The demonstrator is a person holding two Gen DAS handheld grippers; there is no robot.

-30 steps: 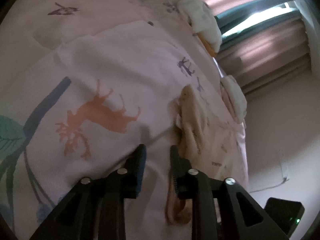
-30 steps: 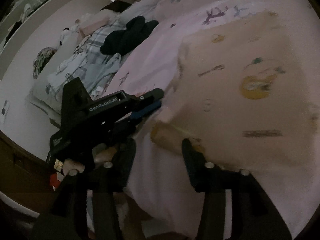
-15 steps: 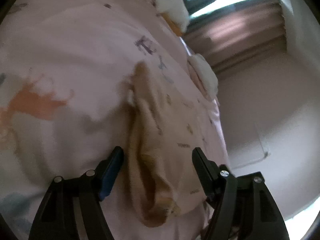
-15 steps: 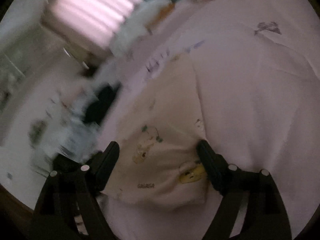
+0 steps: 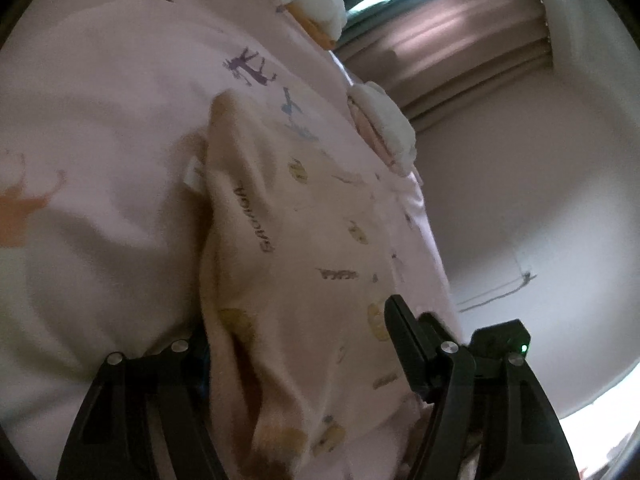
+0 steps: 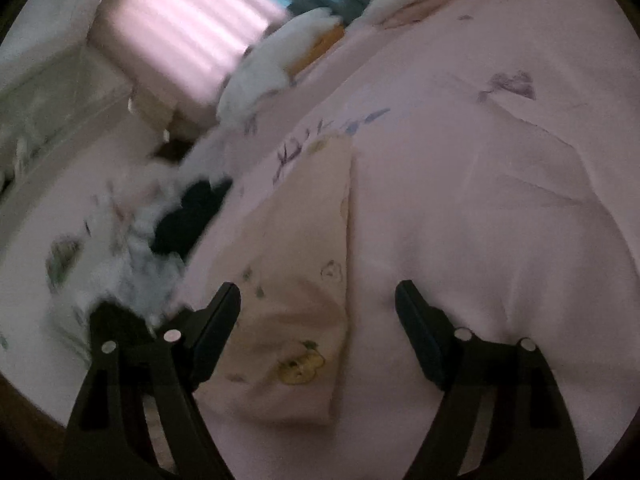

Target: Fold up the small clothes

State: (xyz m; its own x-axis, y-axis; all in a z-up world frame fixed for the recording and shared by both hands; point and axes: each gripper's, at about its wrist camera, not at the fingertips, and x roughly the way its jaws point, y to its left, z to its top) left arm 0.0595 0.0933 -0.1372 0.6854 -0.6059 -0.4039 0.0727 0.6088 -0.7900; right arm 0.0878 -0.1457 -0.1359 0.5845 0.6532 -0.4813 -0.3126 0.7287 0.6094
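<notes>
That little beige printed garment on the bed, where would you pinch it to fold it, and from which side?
Probably at the near corners of the beige garment. It lies flat on the pink duvet, and its near edge bunches into raised folds that fingers can close on. The open left gripper and open right gripper both already straddle that edge, so come in low from the near side.

Bare pink quilt [image 6: 500, 208] right of the beige garment [image 6: 296, 256] gives my tongs room; dark clothes [image 6: 188, 216] crowd its left.
</notes>
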